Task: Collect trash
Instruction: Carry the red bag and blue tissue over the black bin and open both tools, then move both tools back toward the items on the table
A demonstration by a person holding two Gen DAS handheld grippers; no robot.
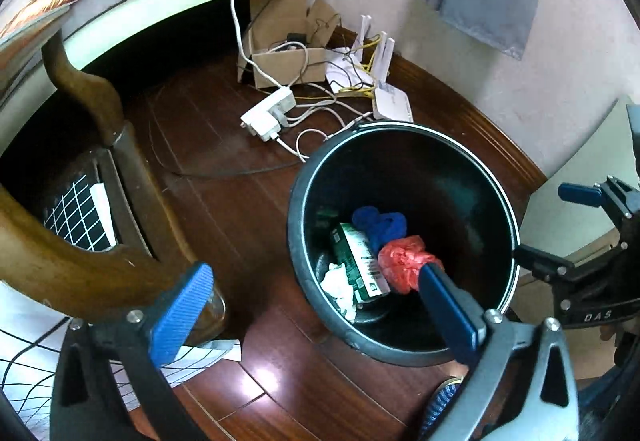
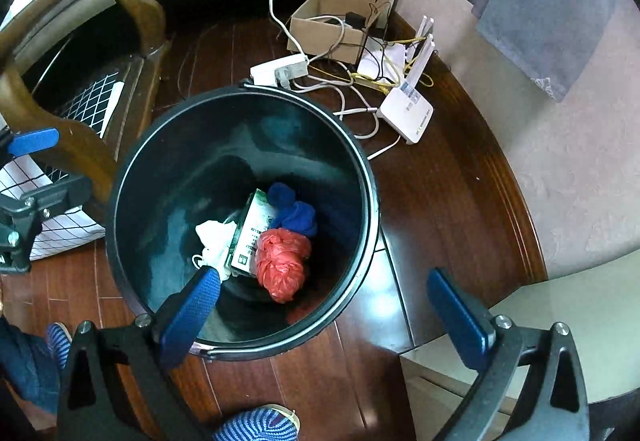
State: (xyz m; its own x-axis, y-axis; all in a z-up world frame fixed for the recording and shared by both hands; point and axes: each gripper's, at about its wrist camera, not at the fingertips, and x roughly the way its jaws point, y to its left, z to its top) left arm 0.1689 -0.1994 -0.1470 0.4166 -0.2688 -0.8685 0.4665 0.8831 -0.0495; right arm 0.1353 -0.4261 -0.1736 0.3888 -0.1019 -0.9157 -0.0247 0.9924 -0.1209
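A black trash bin [image 1: 304, 273] [image 2: 132, 273] stands on the wooden floor. In it lie a red plastic bag [image 1: 404, 261] [image 2: 282, 259], a green and white carton [image 1: 358, 261] [image 2: 252, 233], blue cloth [image 1: 380, 223] [image 2: 294, 211] and white crumpled tissue [image 1: 336, 283] [image 2: 214, 241]. My left gripper [image 1: 312, 291] is open and empty, above the bin's near left rim. My right gripper [image 2: 324, 291] is open and empty, above the bin's near right rim. The right gripper also shows in the left wrist view [image 1: 580, 201].
A wooden chair leg [image 1: 80, 89] [image 2: 136, 9] and a checked bag [image 1: 80, 217] [image 2: 60, 225] stand left of the bin. A power strip [image 1: 268, 113] [image 2: 280, 69], cables, a cardboard box [image 1: 280, 41] [image 2: 332, 21] and a white router [image 1: 392, 101] [image 2: 408, 113] lie behind it. A wall runs along the right.
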